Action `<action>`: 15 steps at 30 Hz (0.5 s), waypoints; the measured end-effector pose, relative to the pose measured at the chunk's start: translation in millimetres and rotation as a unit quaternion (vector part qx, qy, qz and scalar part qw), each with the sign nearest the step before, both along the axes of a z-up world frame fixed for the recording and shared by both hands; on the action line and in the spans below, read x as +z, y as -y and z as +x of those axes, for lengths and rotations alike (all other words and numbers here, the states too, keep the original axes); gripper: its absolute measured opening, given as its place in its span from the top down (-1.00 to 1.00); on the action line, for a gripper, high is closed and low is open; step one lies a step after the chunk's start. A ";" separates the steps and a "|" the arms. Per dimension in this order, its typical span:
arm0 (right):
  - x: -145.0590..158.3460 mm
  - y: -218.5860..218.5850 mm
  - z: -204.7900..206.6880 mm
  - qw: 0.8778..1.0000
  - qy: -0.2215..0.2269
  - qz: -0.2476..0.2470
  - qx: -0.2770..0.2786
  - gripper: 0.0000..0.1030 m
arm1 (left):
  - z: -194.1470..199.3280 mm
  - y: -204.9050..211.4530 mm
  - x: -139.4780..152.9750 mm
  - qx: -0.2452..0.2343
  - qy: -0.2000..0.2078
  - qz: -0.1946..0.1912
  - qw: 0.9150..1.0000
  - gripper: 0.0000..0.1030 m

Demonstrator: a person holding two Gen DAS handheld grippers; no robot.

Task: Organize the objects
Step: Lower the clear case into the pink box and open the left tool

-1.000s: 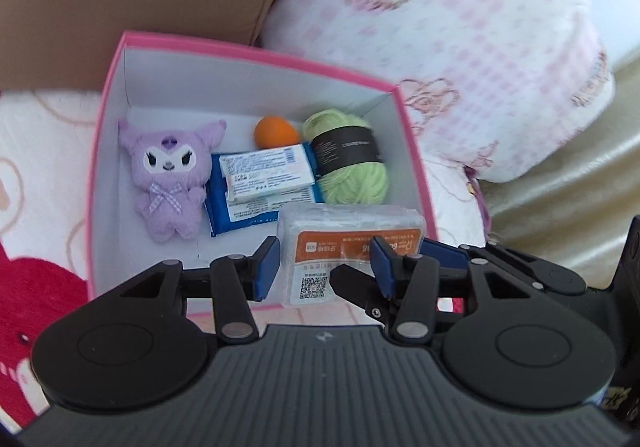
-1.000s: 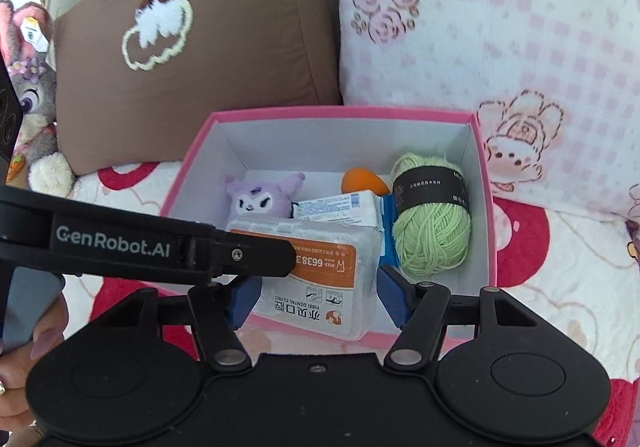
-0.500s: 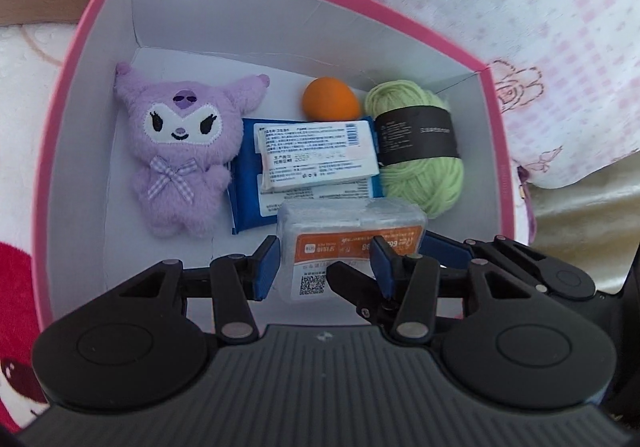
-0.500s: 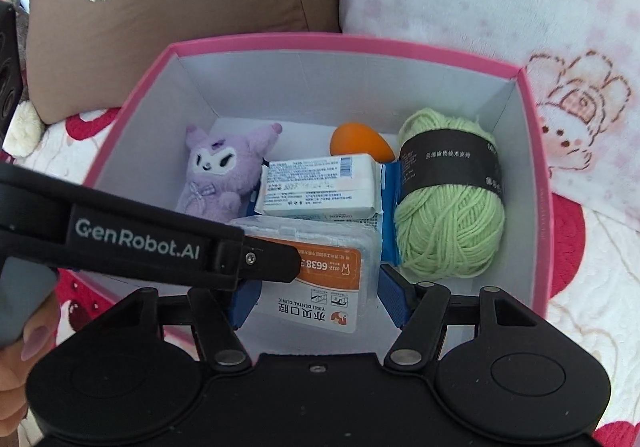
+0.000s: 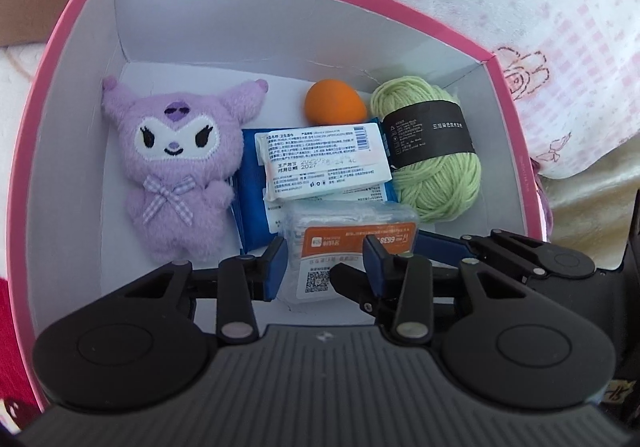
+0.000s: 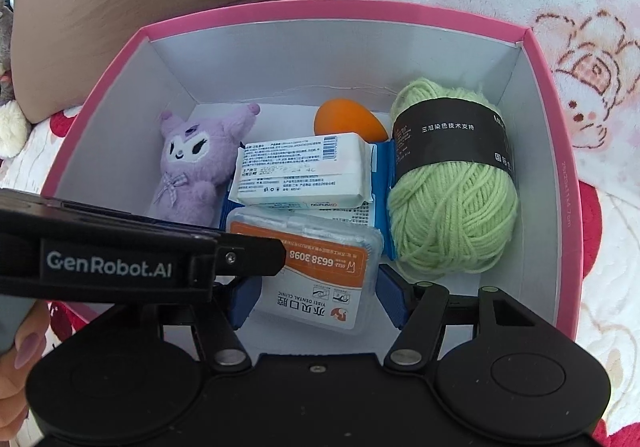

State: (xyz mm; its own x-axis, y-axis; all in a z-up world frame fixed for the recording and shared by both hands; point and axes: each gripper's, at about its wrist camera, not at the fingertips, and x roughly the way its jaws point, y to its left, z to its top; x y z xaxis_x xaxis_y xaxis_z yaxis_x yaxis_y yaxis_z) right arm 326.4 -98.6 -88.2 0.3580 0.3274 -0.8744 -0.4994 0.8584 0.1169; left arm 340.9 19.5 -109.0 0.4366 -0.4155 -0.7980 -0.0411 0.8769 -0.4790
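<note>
A pink box (image 5: pixel 64 59) (image 6: pixel 560 183) with white inside holds a purple plush toy (image 5: pixel 176 167) (image 6: pixel 192 163), an orange egg-shaped ball (image 5: pixel 334 103) (image 6: pixel 348 121), a green yarn ball (image 5: pixel 436 151) (image 6: pixel 452 183), and a white wipes pack (image 5: pixel 320 161) (image 6: pixel 304 171) lying on a blue pack (image 5: pixel 252 207). A clear floss-pick box with an orange label (image 5: pixel 352 243) (image 6: pixel 316 271) is gripped from both sides. My left gripper (image 5: pixel 326 261) and my right gripper (image 6: pixel 316 299) are both shut on it, low inside the box's near side.
A brown cushion (image 6: pixel 172 7) and a pink-patterned pillow (image 5: pixel 540 7) stand behind the box. A white and red quilt (image 6: pixel 608 247) lies under it. The left gripper's body (image 6: pixel 108 259) crosses the right wrist view. A plush toy (image 6: pixel 8 87) sits at far left.
Both grippers have moved forward and down into the pink box, carrying the floss-pick box. It now sits low in front of the wipes pack.
</note>
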 end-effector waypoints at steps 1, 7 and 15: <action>-0.2 0.0 -1.7 1.000 0.006 -0.001 0.001 -0.30 | -0.6 0.5 0.6 -0.002 0.005 0.004 1.000 0.29; 9.3 -3.7 -28.8 0.992 0.110 -0.057 0.000 -0.38 | -14.2 0.5 16.2 -0.011 0.061 0.065 0.996 0.29; 44.1 2.2 -43.7 0.990 0.139 -0.032 0.008 -0.38 | -35.6 -11.5 44.0 -0.021 0.079 0.051 0.995 0.28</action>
